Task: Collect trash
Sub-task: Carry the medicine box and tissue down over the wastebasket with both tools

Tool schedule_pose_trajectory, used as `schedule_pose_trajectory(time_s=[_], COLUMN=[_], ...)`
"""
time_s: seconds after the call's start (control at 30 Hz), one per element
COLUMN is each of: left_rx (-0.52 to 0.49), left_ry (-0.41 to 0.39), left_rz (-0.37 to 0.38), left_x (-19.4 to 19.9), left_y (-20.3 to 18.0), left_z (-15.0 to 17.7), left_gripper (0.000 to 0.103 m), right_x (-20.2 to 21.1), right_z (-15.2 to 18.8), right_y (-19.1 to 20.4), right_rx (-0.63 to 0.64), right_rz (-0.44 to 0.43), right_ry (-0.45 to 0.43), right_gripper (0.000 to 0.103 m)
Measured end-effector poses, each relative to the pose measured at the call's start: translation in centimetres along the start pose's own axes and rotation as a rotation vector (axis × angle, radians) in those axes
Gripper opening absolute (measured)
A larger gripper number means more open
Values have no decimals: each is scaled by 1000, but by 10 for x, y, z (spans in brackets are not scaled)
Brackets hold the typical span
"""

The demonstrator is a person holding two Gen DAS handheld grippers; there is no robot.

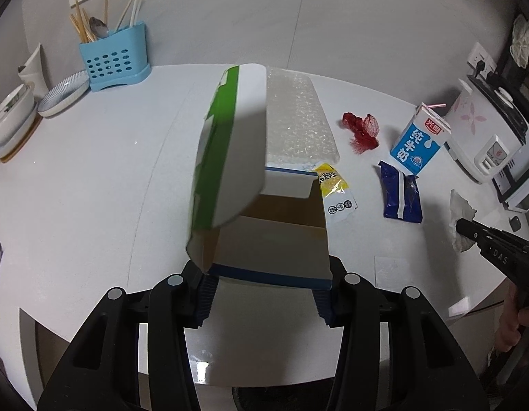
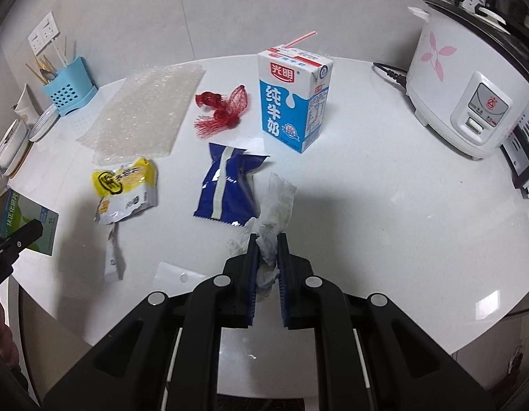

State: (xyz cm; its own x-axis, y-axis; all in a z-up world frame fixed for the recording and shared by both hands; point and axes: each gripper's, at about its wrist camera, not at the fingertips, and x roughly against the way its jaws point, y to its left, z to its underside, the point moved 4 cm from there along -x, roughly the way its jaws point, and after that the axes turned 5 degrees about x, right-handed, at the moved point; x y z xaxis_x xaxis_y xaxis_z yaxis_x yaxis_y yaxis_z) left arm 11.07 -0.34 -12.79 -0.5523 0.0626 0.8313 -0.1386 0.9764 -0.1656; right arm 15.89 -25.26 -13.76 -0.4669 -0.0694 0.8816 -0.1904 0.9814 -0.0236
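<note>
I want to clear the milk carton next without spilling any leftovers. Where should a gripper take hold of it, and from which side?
Grip the milk carton across its two narrow side walls at mid-height, coming down from above and in front. It stands upright with flat parallel sides, and the straw pokes from the top, so avoid pinching there and keep it vertical.

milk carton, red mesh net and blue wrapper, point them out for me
milk carton [image 2: 292, 102], right wrist view, on its blue front face
red mesh net [image 2: 226, 108], right wrist view, on the bunched middle
blue wrapper [image 2: 230, 188], right wrist view, on its flat centre
</note>
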Motion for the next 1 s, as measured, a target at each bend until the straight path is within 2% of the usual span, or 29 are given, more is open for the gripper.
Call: schedule_pose_trajectory(time_s=[0.53, 0.7, 1.0], left_rx=[-106, -146, -189], left_ry=[-5, -4, 45], left_rz=[48, 65, 100], left_x=[47, 58, 64], left_y=[-13, -20, -23], left_z=[59, 85, 138], left_gripper=[46, 46, 46], right_x=[66, 77, 84], right_z=[57, 78, 121], right_y=[42, 53, 66], right_rx=[22, 31, 48], right_rz=[-22, -34, -49], right_ry=[-87, -95, -84], right_gripper=[10, 10, 10])
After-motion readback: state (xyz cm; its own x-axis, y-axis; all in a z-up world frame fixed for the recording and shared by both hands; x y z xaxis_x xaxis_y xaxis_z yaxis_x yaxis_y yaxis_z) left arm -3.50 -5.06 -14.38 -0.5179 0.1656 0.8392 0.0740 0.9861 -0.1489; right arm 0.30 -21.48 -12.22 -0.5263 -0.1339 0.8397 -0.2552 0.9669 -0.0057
